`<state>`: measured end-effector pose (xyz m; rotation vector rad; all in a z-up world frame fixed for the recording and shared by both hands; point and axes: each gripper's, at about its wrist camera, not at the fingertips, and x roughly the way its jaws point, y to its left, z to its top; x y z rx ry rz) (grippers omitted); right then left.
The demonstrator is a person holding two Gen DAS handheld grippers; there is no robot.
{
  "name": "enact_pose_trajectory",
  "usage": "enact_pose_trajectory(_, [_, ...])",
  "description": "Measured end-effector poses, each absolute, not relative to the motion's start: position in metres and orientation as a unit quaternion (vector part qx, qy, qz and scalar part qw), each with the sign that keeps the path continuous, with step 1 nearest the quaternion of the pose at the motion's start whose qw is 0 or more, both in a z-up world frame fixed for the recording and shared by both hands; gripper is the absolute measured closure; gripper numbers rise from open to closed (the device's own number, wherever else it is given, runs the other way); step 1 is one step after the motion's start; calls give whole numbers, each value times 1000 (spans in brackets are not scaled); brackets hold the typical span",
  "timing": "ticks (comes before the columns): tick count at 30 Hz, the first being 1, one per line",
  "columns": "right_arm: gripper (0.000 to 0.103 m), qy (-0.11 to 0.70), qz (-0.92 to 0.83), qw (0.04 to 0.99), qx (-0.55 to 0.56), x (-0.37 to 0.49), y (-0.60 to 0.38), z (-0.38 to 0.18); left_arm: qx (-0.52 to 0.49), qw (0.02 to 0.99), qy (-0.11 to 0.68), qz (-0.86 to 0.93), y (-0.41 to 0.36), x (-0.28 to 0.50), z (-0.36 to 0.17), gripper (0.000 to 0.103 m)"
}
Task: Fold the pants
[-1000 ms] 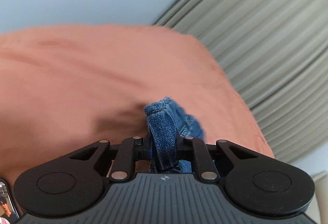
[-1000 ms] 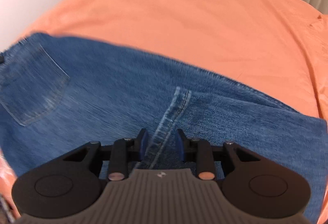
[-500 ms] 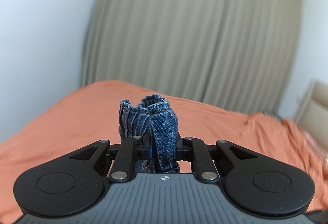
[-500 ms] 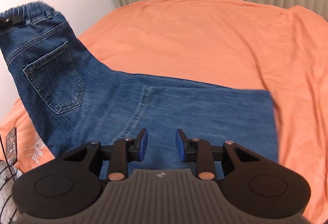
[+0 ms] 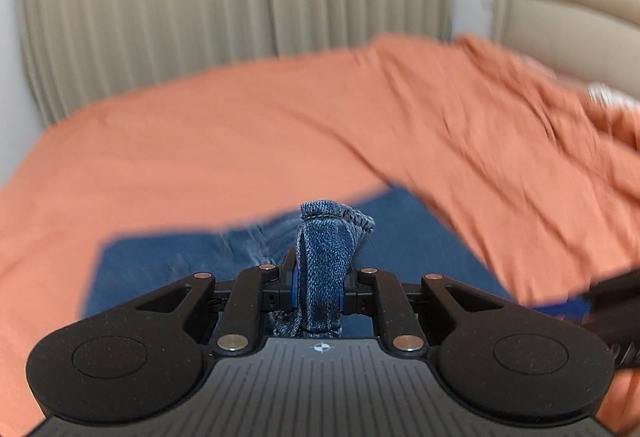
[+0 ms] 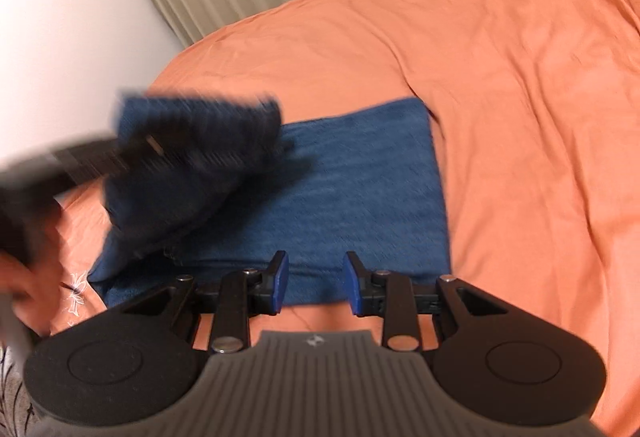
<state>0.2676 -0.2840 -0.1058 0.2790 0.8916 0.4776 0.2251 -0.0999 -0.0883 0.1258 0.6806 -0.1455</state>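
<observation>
While blurred: left tongs (image 5: 318, 291) pinching pants (image 5: 326, 261).

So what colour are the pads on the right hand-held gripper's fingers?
Blue pads on black fingers, clearest in the right wrist view.

No readable words, numbers or brand names appear in either view. The only mark is a small round crosshair emblem (image 5: 319, 347) on each gripper's ribbed housing, between the finger linkages.
</observation>
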Motion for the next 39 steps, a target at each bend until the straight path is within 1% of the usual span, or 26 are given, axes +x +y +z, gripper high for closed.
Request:
enact_pose_trajectory(3, [75, 432, 229, 861, 137, 264, -292, -112, 46, 917, 385, -97, -104, 225, -107, 81])
enact_pose_trajectory(4, [75, 434, 230, 860, 137, 263, -292, -113, 38, 913, 393, -104, -102, 224, -109, 79])
enact_pose_trajectory(5, [75, 437, 230, 858, 137, 264, -292, -114, 25, 910, 397, -115, -98, 225, -109, 70])
enact_pose_trajectory(6, [75, 439, 231, 857, 137, 265, -291, -115, 9, 906, 403, -130, -91, 223, -106, 66])
enact_pose_trajectory(8, [75, 437, 235, 857, 138, 265, -288, -114, -25, 891, 423, -165, -83, 232, -103, 48])
enact_pose_trajectory(9, [75, 434, 237, 858, 137, 265, -287, -113, -42, 883, 429, -184, -78, 235, -99, 44])
enact_pose_trajectory(11, [74, 428, 239, 861, 135, 266, -283, -108, -70, 875, 429, -212, -70, 238, -90, 42])
enact_pose_trajectory(14, [69, 420, 250, 861, 140, 266, -279, -99, -84, 876, 417, -228, -48, 236, -72, 40])
enact_pose_trajectory(17, [68, 413, 262, 859, 151, 274, -270, -86, -59, 890, 405, -200, -27, 244, -61, 40])
enact_pose_trajectory(22, [67, 411, 271, 856, 158, 305, -242, -77, -22, 908, 399, -127, 20, 254, -65, 40])
enact_pose_trajectory(28, [65, 430, 255, 852, 156, 366, -202, -95, -45, 908, 408, -79, 78, 259, -84, 40])
enact_pose_trajectory(35, [66, 474, 237, 827, 186, 412, -178, -126, -72, 905, 412, -72, 112, 261, -110, 40])
enact_pose_trajectory(37, [78, 474, 227, 834, 170, 414, -171, -125, -79, 904, 414, -70, 117, 263, -114, 41])
enact_pose_trajectory(38, [87, 467, 225, 840, 163, 412, -169, -120, -85, 904, 413, -69, 120, 263, -114, 41])
enact_pose_trajectory(39, [92, 457, 229, 844, 159, 409, -169, -113, -90, 905, 410, -71, 122, 263, -113, 41])
